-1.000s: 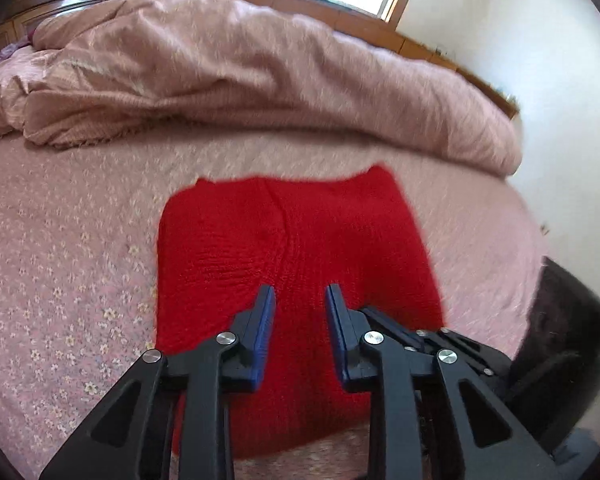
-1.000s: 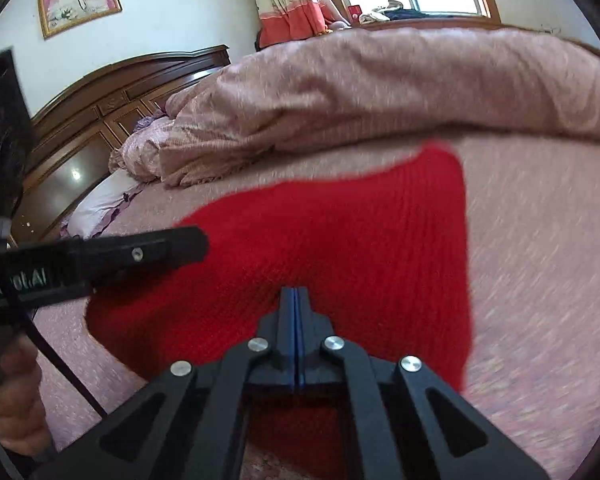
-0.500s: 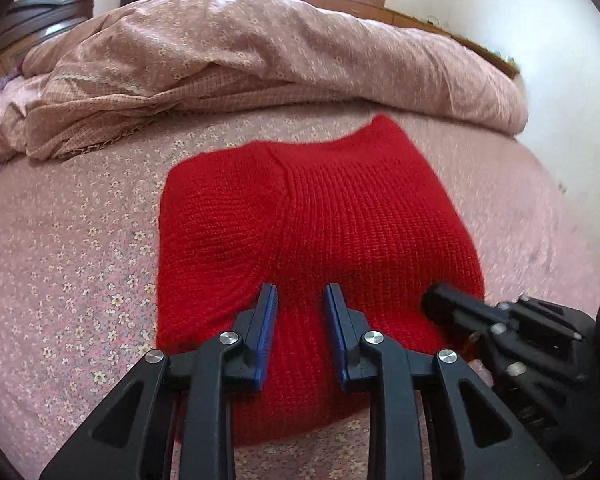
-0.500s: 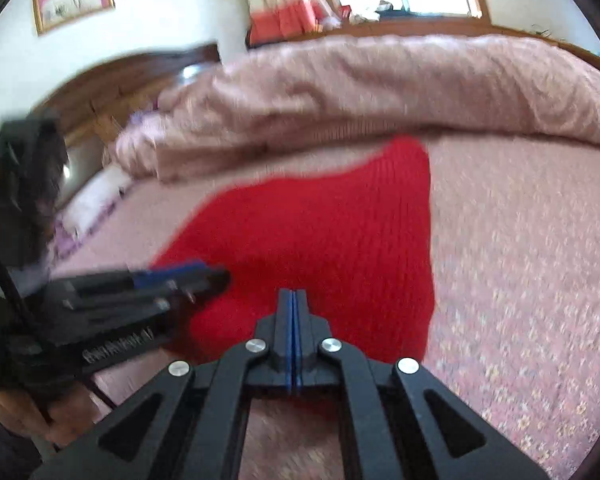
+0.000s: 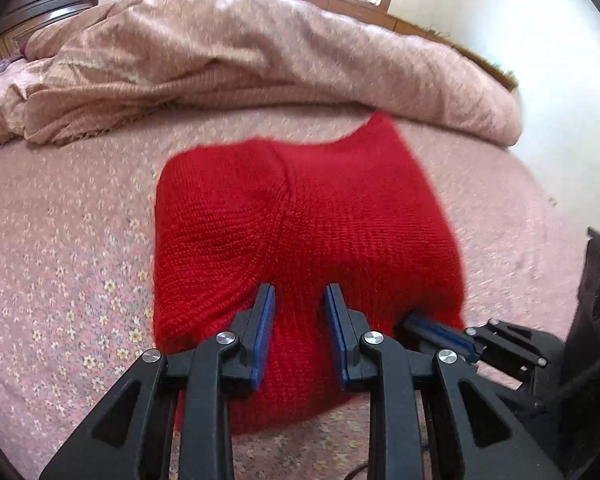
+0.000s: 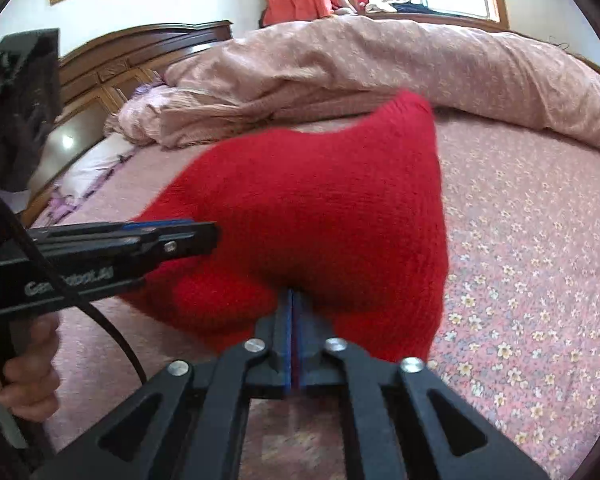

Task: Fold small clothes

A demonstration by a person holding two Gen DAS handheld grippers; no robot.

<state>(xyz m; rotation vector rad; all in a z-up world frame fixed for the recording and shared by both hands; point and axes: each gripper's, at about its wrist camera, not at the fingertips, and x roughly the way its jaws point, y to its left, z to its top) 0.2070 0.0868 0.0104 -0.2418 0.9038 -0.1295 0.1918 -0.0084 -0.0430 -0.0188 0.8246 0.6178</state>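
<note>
**Red knit nearly squared away on the bed**

Red wool, chunky-knit and already doubled into a thick block, the small red knitted garment (image 5: 300,220) lies flat on the pink flower-print bedsheet (image 5: 60,280), with the rumpled pink quilt (image 5: 260,52) heaped beyond it.

My left gripper (image 5: 300,304) hovers over the near edge of the knit with its blue-padded jaws spread a little; wool shows through the gap, but the pads press on nothing. My right gripper (image 6: 293,300) sits at the near right corner of the garment. Its jaws are parted by only a sliver and are opening, with a thread of red visible in the slit, so I judge it is letting go of the edge it gripped.

As I read it, this is the release at the end of a fold. The far right corner (image 5: 380,124) pokes out past the rest, so the bundle is not quite square. Next I would need to clear the right jaws without dragging the top layer, then either tuck that stray corner in or take the near edge for one more fold.
</note>
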